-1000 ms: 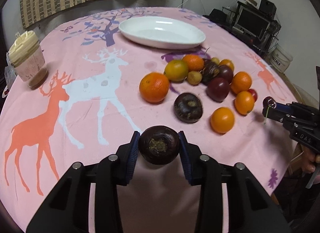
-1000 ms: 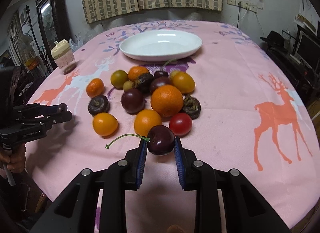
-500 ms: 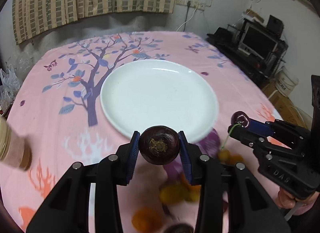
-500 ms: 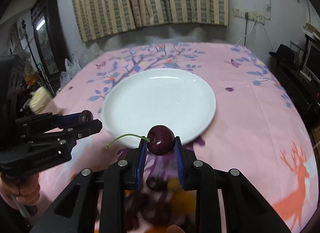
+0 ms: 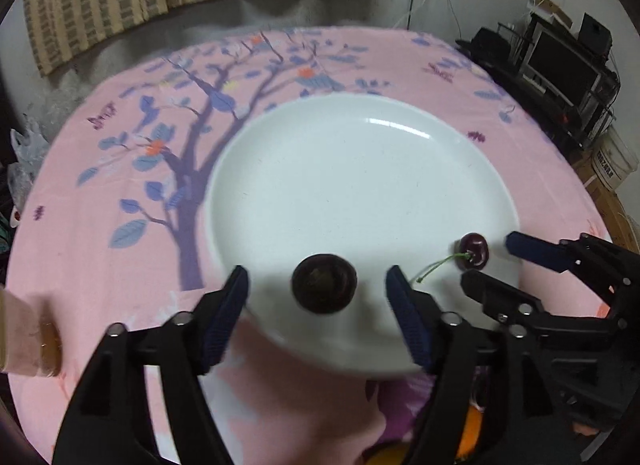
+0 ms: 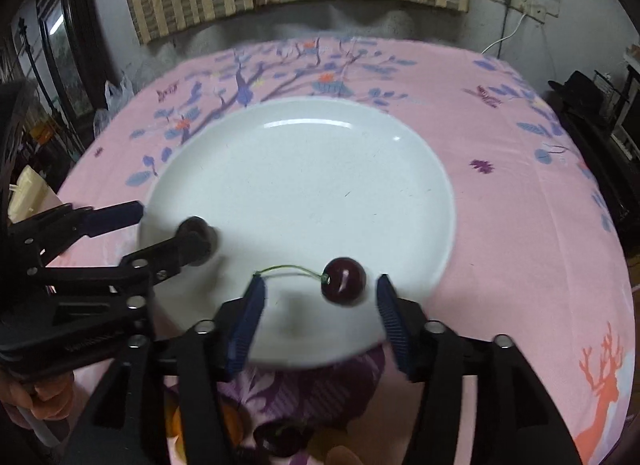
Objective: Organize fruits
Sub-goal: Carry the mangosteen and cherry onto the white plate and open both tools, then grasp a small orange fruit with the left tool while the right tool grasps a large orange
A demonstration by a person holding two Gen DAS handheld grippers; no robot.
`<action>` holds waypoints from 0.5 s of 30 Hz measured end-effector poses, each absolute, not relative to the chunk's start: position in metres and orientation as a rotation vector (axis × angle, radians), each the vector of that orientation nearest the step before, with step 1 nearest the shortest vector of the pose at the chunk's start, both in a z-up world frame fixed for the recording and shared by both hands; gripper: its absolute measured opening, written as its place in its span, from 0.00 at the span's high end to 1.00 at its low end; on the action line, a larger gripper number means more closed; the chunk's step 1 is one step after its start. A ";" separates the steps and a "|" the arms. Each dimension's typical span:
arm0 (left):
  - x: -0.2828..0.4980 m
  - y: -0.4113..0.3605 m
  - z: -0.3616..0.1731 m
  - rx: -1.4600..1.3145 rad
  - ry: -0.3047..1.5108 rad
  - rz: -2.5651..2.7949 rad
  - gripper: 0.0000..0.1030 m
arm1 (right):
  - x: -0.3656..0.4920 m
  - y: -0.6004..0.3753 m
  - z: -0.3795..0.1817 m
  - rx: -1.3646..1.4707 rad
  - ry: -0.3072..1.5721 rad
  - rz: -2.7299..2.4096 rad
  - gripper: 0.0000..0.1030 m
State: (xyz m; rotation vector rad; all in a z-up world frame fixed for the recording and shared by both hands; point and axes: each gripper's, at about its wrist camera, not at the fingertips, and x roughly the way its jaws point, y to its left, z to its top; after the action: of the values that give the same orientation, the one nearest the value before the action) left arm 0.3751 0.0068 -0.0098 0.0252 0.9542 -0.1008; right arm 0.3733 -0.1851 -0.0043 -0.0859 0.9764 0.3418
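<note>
A white plate (image 5: 360, 113) (image 6: 300, 109) lies on the pink tablecloth. My left gripper (image 5: 318, 285) hangs over the plate's near rim, its jaws opening. A dark mangosteen (image 5: 324, 288) sits between the blue pads, clear of both. My right gripper (image 6: 320, 285) is beside it to the right, jaws also opening. A dark red cherry (image 6: 344, 281) with a green stem lies between its pads, touching neither. The left wrist view shows the right gripper (image 5: 496, 265) around the cherry (image 5: 474, 251). In the right wrist view the left gripper (image 6: 166, 227) partly hides the mangosteen (image 6: 200, 229).
Under the grippers, near the table's front, lie more fruits: a dark one (image 6: 280, 437) and an orange one (image 6: 232, 425). A lidded jar (image 5: 24, 337) stands at the table's left edge. Shelves with electronics (image 5: 560, 61) stand off to the right.
Both grippers travelled from the fruit pile to the plate. Their jaws, shut on the mangosteen and the cherry before, have spread, and both fruits are let go.
</note>
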 end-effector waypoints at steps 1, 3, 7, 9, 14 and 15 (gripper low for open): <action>0.365 0.010 -0.001 0.019 0.931 -0.096 0.14 | 0.363 -0.191 0.004 -0.073 0.955 0.345 0.31; 0.334 0.020 0.018 -0.011 0.875 -0.113 0.08 | 0.334 -0.203 0.023 -0.045 0.907 0.365 0.28; 0.269 0.034 0.033 -0.065 0.841 -0.123 0.05 | 0.263 -0.225 0.043 0.016 0.824 0.432 0.23; 0.232 0.039 0.030 -0.089 0.819 -0.145 0.05 | 0.221 -0.232 0.041 0.029 0.785 0.439 0.23; 0.165 0.048 -0.003 -0.140 0.800 -0.131 0.05 | 0.155 -0.232 0.010 -0.007 0.790 0.391 0.23; 0.156 0.051 -0.012 -0.164 0.811 -0.133 0.05 | 0.149 -0.230 0.002 -0.005 0.802 0.386 0.24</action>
State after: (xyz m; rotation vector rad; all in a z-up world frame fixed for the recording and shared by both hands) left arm 0.1557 0.0510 -0.0124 -0.1641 0.8106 -0.1331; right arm 0.1490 -0.2304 0.0021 -0.0050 0.8023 0.3863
